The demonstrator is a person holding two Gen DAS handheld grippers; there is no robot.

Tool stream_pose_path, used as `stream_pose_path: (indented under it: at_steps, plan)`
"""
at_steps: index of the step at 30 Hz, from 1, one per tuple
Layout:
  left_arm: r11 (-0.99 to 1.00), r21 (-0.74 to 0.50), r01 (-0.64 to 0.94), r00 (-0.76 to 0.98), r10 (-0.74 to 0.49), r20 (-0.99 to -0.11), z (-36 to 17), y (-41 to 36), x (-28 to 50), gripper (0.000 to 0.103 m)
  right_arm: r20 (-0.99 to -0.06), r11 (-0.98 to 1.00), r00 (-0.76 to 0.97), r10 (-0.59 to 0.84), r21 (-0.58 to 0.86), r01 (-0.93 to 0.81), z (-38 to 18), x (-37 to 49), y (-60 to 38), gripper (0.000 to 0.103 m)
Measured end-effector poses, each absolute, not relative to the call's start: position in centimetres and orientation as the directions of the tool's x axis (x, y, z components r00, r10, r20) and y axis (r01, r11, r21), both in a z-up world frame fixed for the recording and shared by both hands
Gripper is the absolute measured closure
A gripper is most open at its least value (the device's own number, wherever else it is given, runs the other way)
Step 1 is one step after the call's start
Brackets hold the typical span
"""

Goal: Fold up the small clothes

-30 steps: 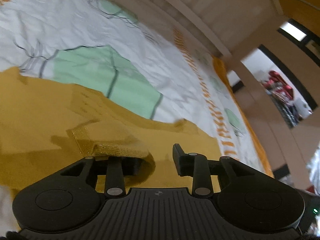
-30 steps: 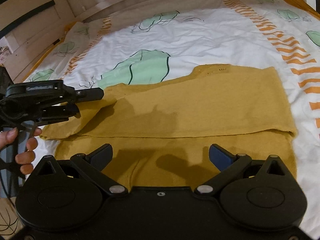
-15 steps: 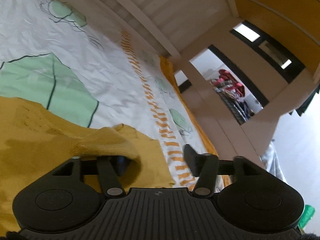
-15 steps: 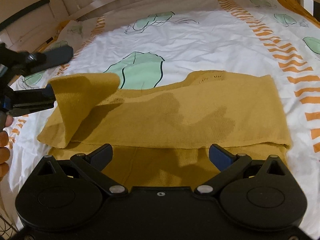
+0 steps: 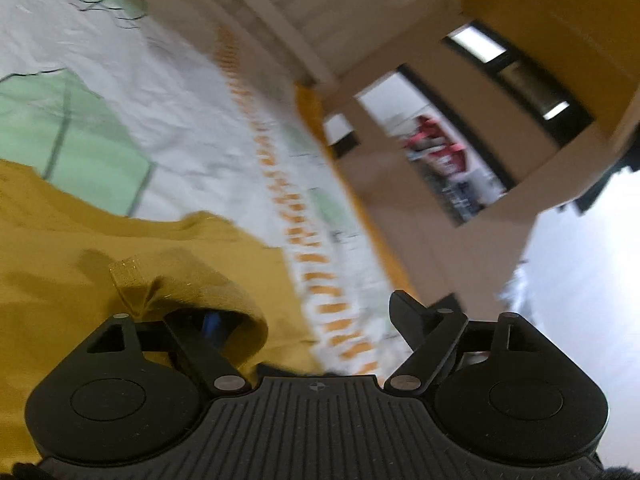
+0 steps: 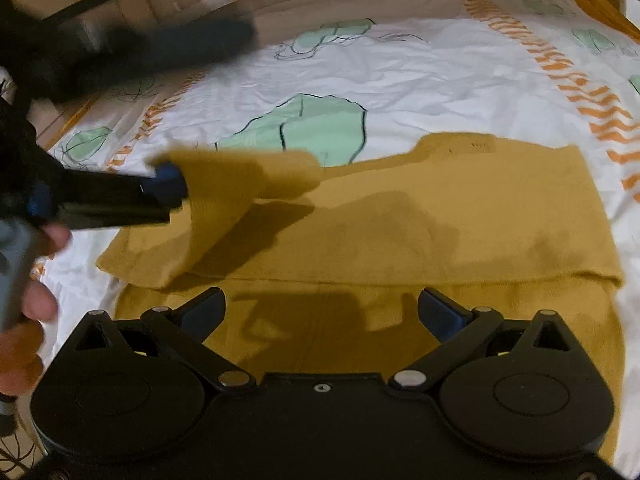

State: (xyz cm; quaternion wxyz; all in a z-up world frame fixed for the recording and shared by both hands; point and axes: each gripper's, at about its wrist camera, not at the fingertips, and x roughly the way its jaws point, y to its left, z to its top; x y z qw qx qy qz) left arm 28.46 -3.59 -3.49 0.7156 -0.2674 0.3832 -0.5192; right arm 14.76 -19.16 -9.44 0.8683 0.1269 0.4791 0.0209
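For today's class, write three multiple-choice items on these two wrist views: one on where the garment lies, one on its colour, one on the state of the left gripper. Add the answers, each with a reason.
1. Where does the garment lie?
A. on a bed sheet
B. in a basket
C. on a chair

2. What colour is the garment?
A. blue
B. mustard yellow
C. red

3. How do the jaws of the left gripper stand?
A. clamped on a sock
B. shut and empty
C. wide apart

Answers:
1. A, since the white bed sheet with green and orange print shows around it.
2. B, plain in both views.
3. C, the jaws have just been opening; a sleeve still drapes over one finger, and the other finger stands clear of it.
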Motion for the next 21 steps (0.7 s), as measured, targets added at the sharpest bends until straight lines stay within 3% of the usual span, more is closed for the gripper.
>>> stream_pose_path:
  at_steps: [9, 13, 17, 21]
  plan:
    - [0.232, -0.775, 0.588, 0.124, -0.973, -0.197, -2.4, -5.5, 26.9, 0.021, -0.851, 0.960, 0.517, 0.088, 0.211, 0.185, -9.9, 12.0, -22.4, 0.001]
    - [0.333, -0.634, 0.698, 0.124, -0.928, -0.351, -1.9, -7.8, 25.2, 0.021, -0.849, 0.957, 0.521, 0.081, 0.212, 0.196, -9.8, 11.4, -22.6, 0.001]
    - [0.317, -0.624, 0.714, 0.078, -0.922, -0.378, -2.8, -8.8, 24.4, 0.021, -0.833, 0.959, 0.542, 0.111, 0.233, 0.161, -9.5, 11.3, -21.6, 0.001]
    - [0.294, -0.616, 0.731, 0.090, -0.936, -0.340, -2.1, -8.1, 24.3, 0.021, -0.835, 0.964, 0.538, 0.111, 0.223, 0.147, -9.4, 11.2, -21.1, 0.001]
